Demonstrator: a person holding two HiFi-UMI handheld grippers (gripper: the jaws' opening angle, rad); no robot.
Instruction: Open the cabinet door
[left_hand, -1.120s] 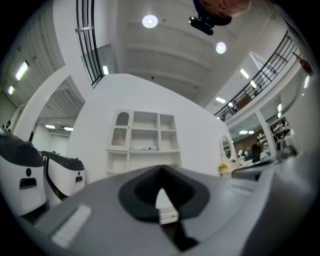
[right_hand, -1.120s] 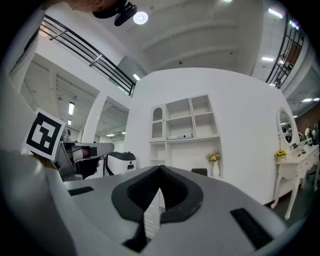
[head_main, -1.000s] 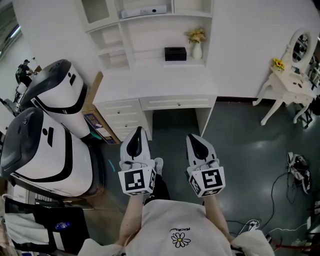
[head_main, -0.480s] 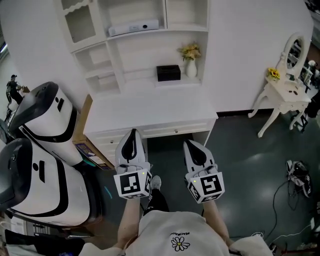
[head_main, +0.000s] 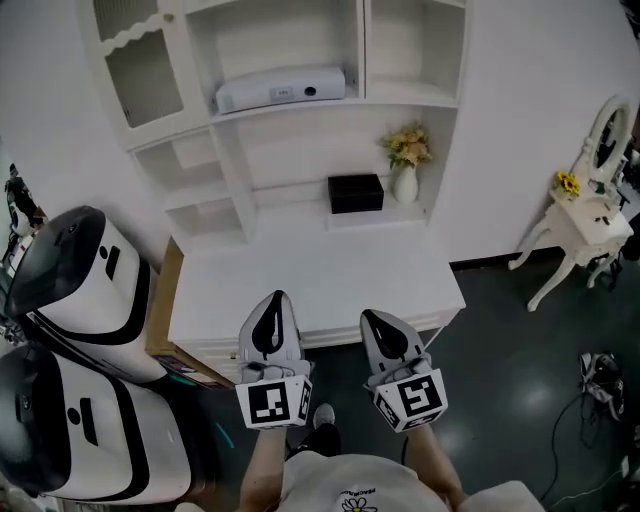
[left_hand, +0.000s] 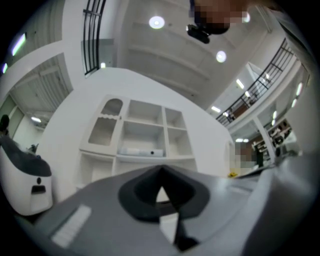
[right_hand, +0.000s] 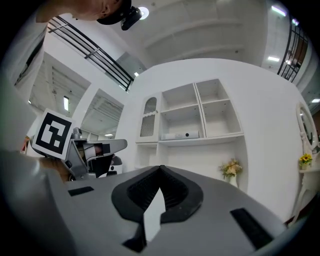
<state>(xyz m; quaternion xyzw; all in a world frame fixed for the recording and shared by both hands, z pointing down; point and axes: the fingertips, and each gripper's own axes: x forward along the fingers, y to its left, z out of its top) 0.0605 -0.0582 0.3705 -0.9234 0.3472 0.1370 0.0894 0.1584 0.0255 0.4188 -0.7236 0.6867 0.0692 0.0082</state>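
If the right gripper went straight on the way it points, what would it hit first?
Probably the white back wall of the shelf unit, left of the flower vase; depth is unclear.

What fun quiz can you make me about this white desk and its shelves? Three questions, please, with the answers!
1. True or false: in the head view, the black box stands left of the vase of yellow flowers.
2. Pick one. The right gripper holds: A a flower, B nothing, C the box.
3. Fill the gap: the long white device lies on a shelf ____ the black box.
Key: 1 true. 2 B, its jaws are shut and empty. 3 above.
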